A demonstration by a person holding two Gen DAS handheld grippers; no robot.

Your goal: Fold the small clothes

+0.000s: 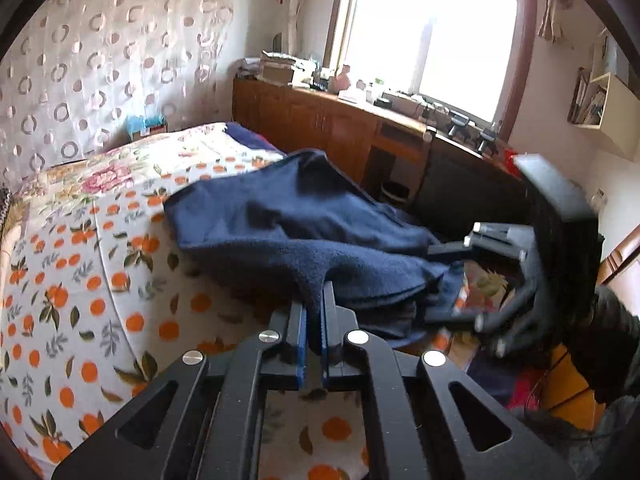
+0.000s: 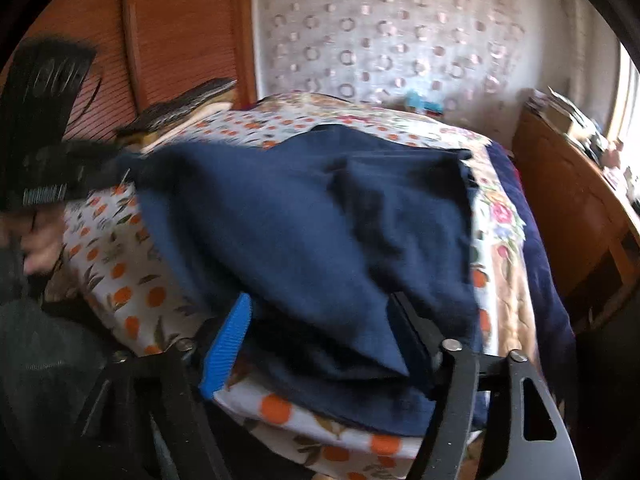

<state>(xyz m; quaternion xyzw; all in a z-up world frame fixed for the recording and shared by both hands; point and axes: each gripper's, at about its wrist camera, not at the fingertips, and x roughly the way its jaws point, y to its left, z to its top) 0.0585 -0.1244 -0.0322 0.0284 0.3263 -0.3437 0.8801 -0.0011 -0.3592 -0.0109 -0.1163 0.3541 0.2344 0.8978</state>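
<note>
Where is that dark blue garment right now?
The dark blue garment lies on the orange-print bedsheet, one edge pinched by the left gripper; the right gripper straddles its near corner, open.

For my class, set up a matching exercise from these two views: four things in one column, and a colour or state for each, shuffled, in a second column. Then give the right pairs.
Column one:
1. left tool
2. right tool
3. garment
4. bedsheet

Column two:
A. white with orange fruit print
B. open, jaws either side of a cloth edge
C. navy blue, rumpled on the bed
D. shut, pinching a fold of cloth

Pairs: 1-D, 2-B, 3-C, 4-A
</note>
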